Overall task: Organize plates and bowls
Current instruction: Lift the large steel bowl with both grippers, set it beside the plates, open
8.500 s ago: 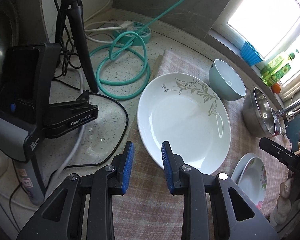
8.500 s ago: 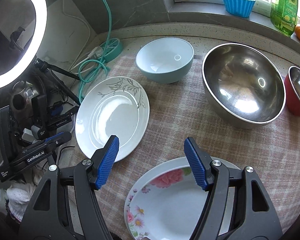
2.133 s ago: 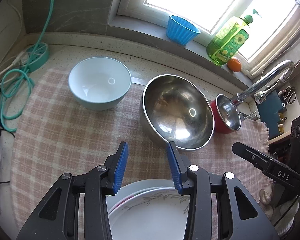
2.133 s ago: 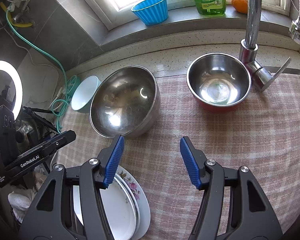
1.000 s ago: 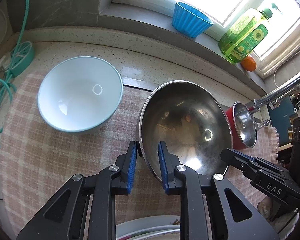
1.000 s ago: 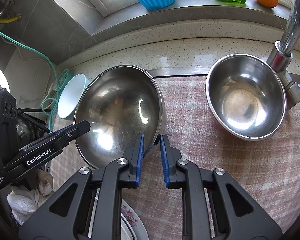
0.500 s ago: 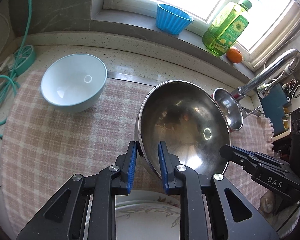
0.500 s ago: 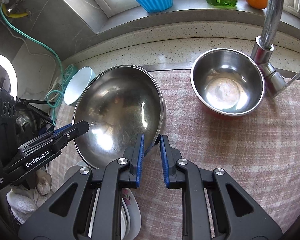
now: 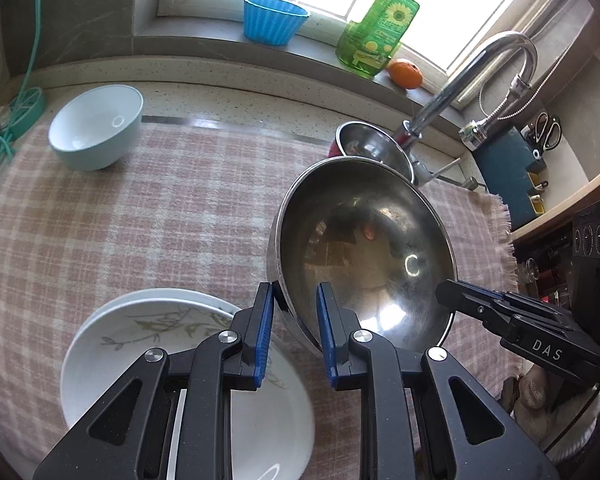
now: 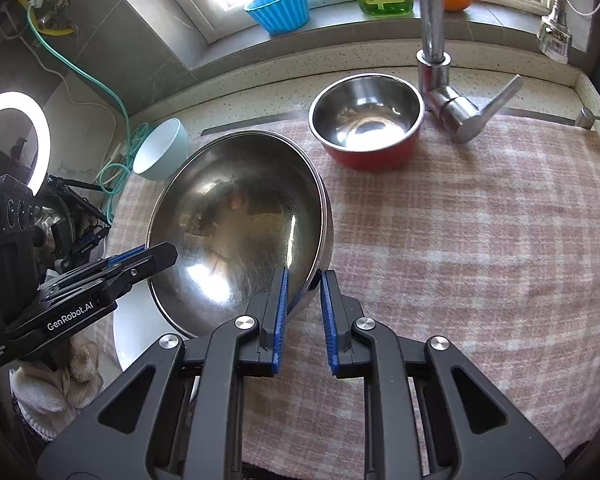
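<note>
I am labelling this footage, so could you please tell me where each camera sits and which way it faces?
Left wrist: on the left gripper, looking down along its blue fingers clamped on the large steel bowl, with stacked plates below; the right gripper shows opposite.
Right wrist: on the right gripper, fingers clamped on the bowl's other edge.
Shared: that bowl, the red bowl, the light blue bowl.

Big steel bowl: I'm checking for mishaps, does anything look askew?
The big steel bowl hangs tilted above the checked cloth, pinched at opposite rims by the left gripper and right gripper. Nothing spilled or damaged.
</note>
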